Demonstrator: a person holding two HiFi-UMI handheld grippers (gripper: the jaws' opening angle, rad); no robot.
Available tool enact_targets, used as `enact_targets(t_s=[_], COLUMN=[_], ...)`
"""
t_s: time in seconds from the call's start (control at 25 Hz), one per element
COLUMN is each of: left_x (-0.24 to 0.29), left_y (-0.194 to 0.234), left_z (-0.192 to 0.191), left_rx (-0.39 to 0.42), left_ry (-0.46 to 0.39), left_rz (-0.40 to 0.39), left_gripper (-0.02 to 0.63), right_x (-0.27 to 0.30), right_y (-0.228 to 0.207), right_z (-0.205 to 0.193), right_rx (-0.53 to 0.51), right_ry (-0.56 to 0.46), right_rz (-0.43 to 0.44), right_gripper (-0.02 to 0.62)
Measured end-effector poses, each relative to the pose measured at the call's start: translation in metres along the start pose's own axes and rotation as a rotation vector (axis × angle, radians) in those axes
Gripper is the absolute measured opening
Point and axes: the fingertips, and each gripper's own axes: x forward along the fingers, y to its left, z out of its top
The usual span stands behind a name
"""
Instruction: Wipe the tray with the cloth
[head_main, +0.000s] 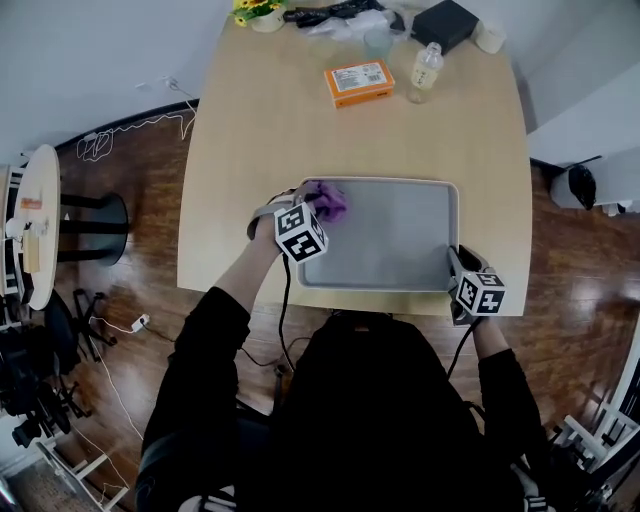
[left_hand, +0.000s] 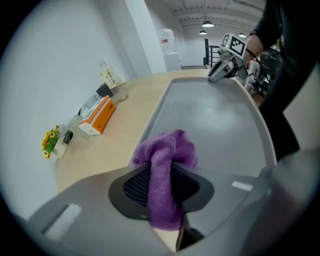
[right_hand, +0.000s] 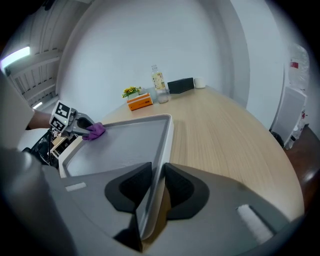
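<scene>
Tray wiping: both grippers are engaging.
The left gripper (left_hand: 161, 185) is pinching the purple cloth (left_hand: 167, 150) at the far left corner of the grey tray (head_main: 400, 235); the right gripper (right_hand: 156, 186) is clamping the tray's near right rim.

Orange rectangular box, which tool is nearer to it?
Left. The left tool is at the grey tray's far-left corner, toward the orange box; the right tool grips its near-right corner.

Purple cloth (left_hand: 167, 152) in left gripper (left_hand: 166, 172); plain grey tray (head_main: 395, 240) under it; light wood-grain table (head_main: 250, 150); orange box (head_main: 359, 82) beyond, white label; black mesh pads (left_hand: 136, 186).
</scene>
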Motion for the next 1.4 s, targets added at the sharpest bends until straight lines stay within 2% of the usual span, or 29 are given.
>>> enact_targets(t_s=[0.16,0.28,0.36,0.44,0.48,0.56,0.64,0.76,0.92,1.04,1.2,1.32,1.4], left_x=[-0.008,-0.017,-0.023,-0.038,-0.053,-0.092,-0.135,-0.193,-0.244,-0.268,-0.280,-0.275,-0.267], left_y=[-0.040,-0.069,-0.083,-0.086,-0.083,-0.070,-0.059,-0.051,-0.055,-0.055,-0.048,-0.043,-0.029], left_z=[0.000,0.000,0.001,0.009,0.019,0.043,0.067,0.092,0.099,0.093,0.092,0.092,0.073], left_rx=[-0.022,-0.087,-0.198,-0.381,-0.483,-0.643,-0.712,-0.726,-0.738,-0.782,-0.813,-0.804,-0.839], left_ry=[-0.009,-0.030,-0.049,-0.109,-0.167,-0.309,-0.437,-0.574,-0.669,-0.703,-0.740,-0.728,-0.695], left_rz=[0.028,0.003,-0.021,-0.033,-0.030,-0.006,0.027,0.077,0.146,0.212,0.281,0.317,0.385], left_gripper=[0.074,0.074,0.077,0.078,0.078,0.078,0.078,0.080,0.080,0.080,0.080,0.080,0.080], right_x=[-0.001,-0.001,-0.001,-0.005,-0.010,-0.026,-0.045,-0.075,-0.120,-0.155,-0.192,-0.199,-0.198], right_y=[0.000,-0.001,-0.001,-0.004,-0.005,-0.001,0.013,0.049,0.096,0.121,0.152,0.162,0.161], right_z=[-0.002,-0.002,-0.004,-0.002,0.003,0.023,0.045,0.076,0.123,0.159,0.198,0.203,0.202], right_rx=[0.005,0.004,-0.006,-0.037,-0.050,-0.044,-0.022,-0.042,-0.087,-0.090,-0.158,-0.183,-0.173], right_ry=[0.005,0.006,0.025,0.044,0.035,-0.034,-0.121,-0.235,-0.379,-0.489,-0.612,-0.631,-0.627], right_rz=[-0.043,-0.065,-0.084,-0.132,-0.160,-0.193,-0.181,-0.110,-0.013,0.040,0.107,0.127,0.129], right_gripper=[0.084,0.084,0.084,0.095,0.098,0.048,0.012,0.002,0.002,0.002,0.001,0.002,0.002])
